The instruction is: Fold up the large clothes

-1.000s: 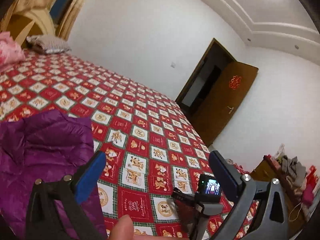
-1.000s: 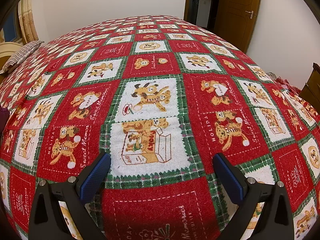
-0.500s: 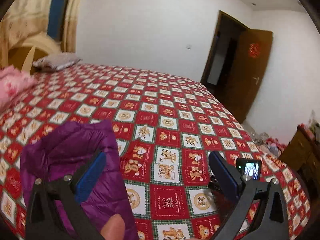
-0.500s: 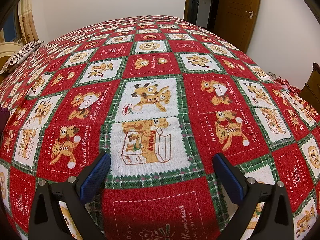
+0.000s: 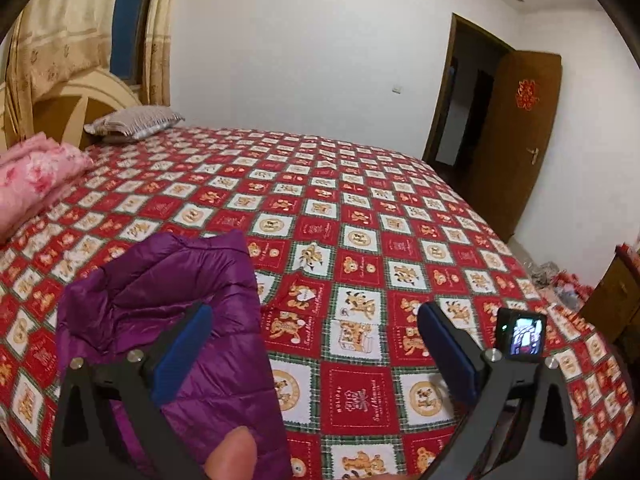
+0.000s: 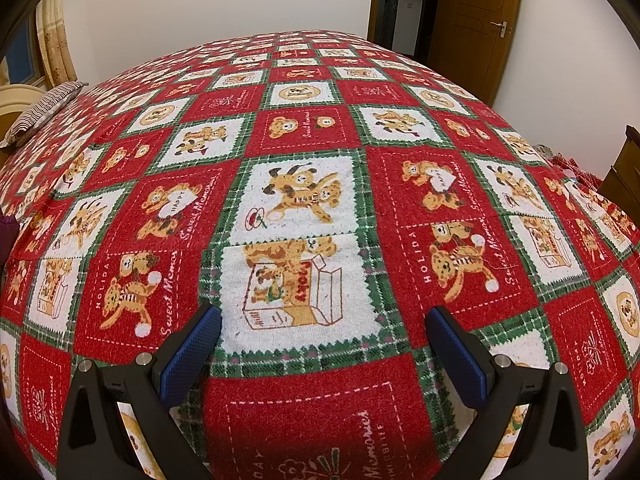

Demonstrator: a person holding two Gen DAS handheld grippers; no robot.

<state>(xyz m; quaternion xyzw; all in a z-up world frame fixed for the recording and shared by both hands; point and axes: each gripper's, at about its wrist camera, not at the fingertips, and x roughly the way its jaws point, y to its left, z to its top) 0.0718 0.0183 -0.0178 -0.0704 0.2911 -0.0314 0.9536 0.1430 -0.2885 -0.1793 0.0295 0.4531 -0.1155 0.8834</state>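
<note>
A purple padded jacket lies bunched on the red patterned bedspread at the lower left of the left wrist view. My left gripper is open above the bed, its left finger over the jacket's right part, nothing between the fingers. A fingertip shows at the bottom edge. The right gripper's camera unit appears at lower right. In the right wrist view my right gripper is open, low over the bedspread, holding nothing. A sliver of purple shows at its left edge.
A folded pink quilt and a striped pillow lie by the headboard at the left. An open brown door stands at the far right. A wooden cabinet and cluttered items sit right of the bed.
The left gripper's view has swung level and lifted, so the jacket now sits smaller and lower left. The right gripper has not moved.
</note>
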